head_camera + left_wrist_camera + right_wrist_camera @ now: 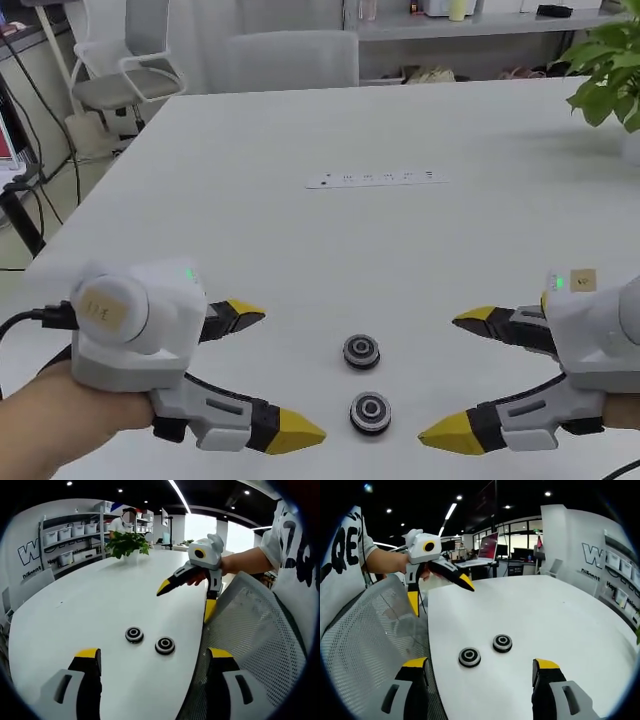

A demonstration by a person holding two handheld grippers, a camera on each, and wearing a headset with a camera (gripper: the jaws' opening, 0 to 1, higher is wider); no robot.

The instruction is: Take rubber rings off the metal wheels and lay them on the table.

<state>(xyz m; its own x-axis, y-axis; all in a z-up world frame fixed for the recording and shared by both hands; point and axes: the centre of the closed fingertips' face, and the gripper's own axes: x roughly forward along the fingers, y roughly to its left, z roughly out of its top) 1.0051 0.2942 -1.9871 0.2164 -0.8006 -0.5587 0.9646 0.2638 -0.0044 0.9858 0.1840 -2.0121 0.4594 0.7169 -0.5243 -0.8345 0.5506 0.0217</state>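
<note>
The left tool (275, 372) is spread wide, its yellow-tipped jaws holding nothing, low over the near edge of the surface (300, 230). The right tool (455, 376) faces it from the other side, jaws just as wide and empty. Between the two, close to the near edge, two metal wheels lie flat and a little apart: the far wheel (361, 351) and the near wheel (371, 412), each with a black rubber ring (347, 352) round it. A white power strip (375, 179) lies toward the middle of the surface. A potted plant (610, 70) stands by the far right corner.
</note>
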